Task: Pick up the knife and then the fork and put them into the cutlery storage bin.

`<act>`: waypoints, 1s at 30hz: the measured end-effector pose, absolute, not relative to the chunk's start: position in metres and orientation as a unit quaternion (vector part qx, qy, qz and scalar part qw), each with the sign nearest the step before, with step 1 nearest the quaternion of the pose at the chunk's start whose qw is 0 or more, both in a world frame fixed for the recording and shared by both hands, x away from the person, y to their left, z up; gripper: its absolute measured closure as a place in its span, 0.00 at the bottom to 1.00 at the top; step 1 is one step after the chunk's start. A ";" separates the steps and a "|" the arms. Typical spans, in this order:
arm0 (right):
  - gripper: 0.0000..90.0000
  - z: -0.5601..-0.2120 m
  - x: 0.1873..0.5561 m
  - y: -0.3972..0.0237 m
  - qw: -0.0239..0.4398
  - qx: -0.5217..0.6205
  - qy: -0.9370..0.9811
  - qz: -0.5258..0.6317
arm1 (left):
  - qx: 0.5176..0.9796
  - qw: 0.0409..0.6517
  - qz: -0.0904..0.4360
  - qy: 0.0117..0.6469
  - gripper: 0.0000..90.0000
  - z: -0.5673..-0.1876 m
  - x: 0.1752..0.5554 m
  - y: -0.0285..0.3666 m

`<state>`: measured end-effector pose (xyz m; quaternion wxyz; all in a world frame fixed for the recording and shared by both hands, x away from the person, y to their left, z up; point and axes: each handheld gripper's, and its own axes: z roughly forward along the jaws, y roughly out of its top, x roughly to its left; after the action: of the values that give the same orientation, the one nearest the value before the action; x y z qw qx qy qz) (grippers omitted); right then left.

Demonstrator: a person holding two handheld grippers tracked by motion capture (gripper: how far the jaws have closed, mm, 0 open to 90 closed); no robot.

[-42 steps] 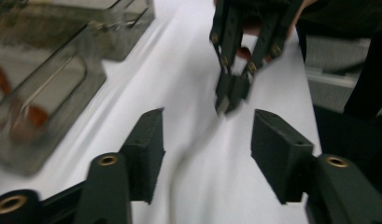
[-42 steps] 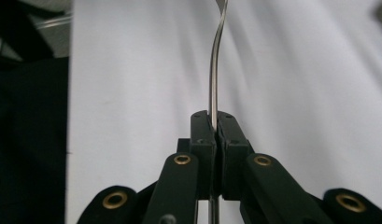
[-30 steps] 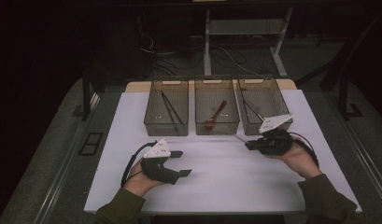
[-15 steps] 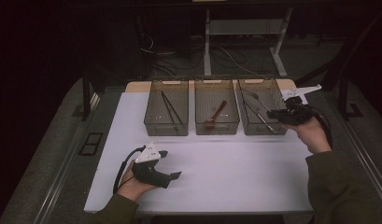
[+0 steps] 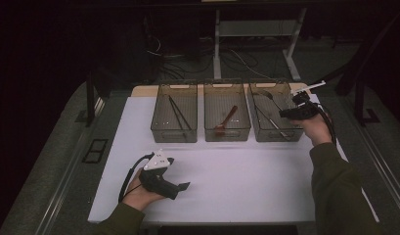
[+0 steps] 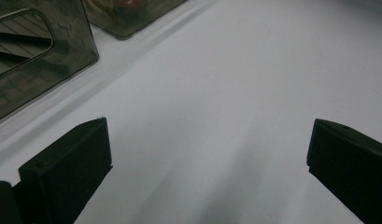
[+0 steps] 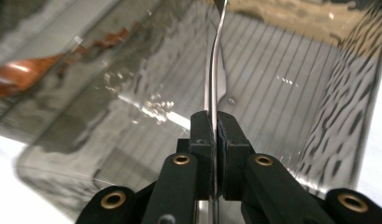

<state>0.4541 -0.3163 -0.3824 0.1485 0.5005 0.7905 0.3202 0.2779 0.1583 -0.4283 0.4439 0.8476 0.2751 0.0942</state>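
Three clear smoky bins stand in a row at the far side of the white mat (image 5: 246,176). Over the right bin (image 5: 276,135) my right gripper (image 5: 284,114) hovers, shut on a thin metal utensil (image 7: 215,60) that shows edge-on between its pads (image 7: 201,133) and reaches into the bin. More metal cutlery (image 5: 271,122) lies inside that bin. My left gripper (image 5: 179,174) rests low on the mat near the front left. Its jaws have just been opening and stand wide apart (image 6: 209,154) with nothing between them.
The middle bin (image 5: 227,135) holds a red-brown spoon (image 5: 226,120). In the left bin (image 5: 174,136) lie black chopsticks (image 5: 178,112). A table leg frame and cables stand in the dark behind the table.
My right hand has carried the metal utensil from the mat in front of the right bin up and back over that bin. The left jaws have spread wider.
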 end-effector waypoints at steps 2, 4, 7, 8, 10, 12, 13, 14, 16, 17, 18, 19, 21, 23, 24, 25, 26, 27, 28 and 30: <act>0.89 -0.386 0.455 -0.316 0.153 0.503 0.789 0.317 | 0.847 0.445 0.096 0.273 0.00 -0.428 0.278 0.158; 0.81 -0.386 0.455 -0.317 0.154 0.503 0.787 0.322 | 0.848 0.445 0.097 0.270 0.00 -0.427 0.278 0.158; 0.69 -0.381 0.449 -0.319 0.157 0.502 0.780 0.338 | 0.849 0.444 0.098 0.270 0.00 -0.427 0.278 0.159; 0.65 -0.379 0.447 -0.321 0.154 0.501 0.778 0.347 | 0.848 0.444 0.099 0.270 0.00 -0.427 0.277 0.159; 0.56 -0.374 0.442 -0.323 0.153 0.496 0.773 0.365 | 0.847 0.446 0.098 0.271 0.00 -0.427 0.277 0.159; 0.50 -0.369 0.435 -0.325 0.158 0.493 0.768 0.377 | 0.847 0.447 0.099 0.271 0.00 -0.427 0.277 0.159; 0.47 -0.366 0.430 -0.327 0.155 0.487 0.767 0.389 | 0.847 0.447 0.098 0.271 0.00 -0.427 0.277 0.159; 0.45 -0.364 0.427 -0.327 0.152 0.484 0.767 0.393 | 0.846 0.448 0.097 0.272 0.00 -0.427 0.278 0.159; 0.41 -0.361 0.418 -0.328 0.161 0.478 0.762 0.405 | 0.847 0.447 0.097 0.272 0.00 -0.428 0.278 0.160; 0.41 -0.360 0.415 -0.328 0.165 0.475 0.762 0.409 | 0.847 0.447 0.097 0.272 0.00 -0.428 0.278 0.160; 0.41 -0.359 0.411 -0.329 0.166 0.471 0.762 0.412 | 0.847 0.447 0.096 0.272 0.00 -0.428 0.278 0.160; 0.39 -0.358 0.406 -0.329 0.166 0.465 0.763 0.417 | 0.847 0.446 0.096 0.271 0.00 -0.428 0.278 0.160; 0.37 -0.358 0.398 -0.328 0.160 0.460 0.762 0.427 | 0.847 0.447 0.096 0.271 0.00 -0.428 0.278 0.160; 0.34 -0.359 0.389 -0.325 0.163 0.451 0.765 0.429 | 0.847 0.447 0.096 0.270 0.00 -0.428 0.278 0.159; 0.34 -0.360 0.382 -0.324 0.165 0.446 0.767 0.432 | 0.848 0.447 0.096 0.269 0.00 -0.428 0.278 0.159; 0.33 -0.361 0.378 -0.323 0.164 0.443 0.767 0.434 | 0.848 0.447 0.095 0.267 0.00 -0.429 0.278 0.159; 0.32 -0.362 0.374 -0.322 0.165 0.441 0.766 0.438 | 0.849 0.447 0.095 0.267 0.00 -0.429 0.278 0.159; 0.31 -0.363 0.368 -0.321 0.162 0.436 0.766 0.444 | 0.849 0.445 0.095 0.267 0.00 -0.429 0.278 0.159; 0.30 -0.364 0.362 -0.320 0.160 0.432 0.765 0.449 | 0.849 0.445 0.094 0.268 0.00 -0.429 0.278 0.159; 0.28 -0.368 0.353 -0.317 0.159 0.428 0.763 0.458 | 0.849 0.446 0.094 0.268 0.00 -0.429 0.278 0.159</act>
<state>0.3530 -0.3175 -0.3675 0.1588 0.4278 0.7627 0.4584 0.2782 0.1593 -0.4289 0.4456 0.8491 0.2677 0.0939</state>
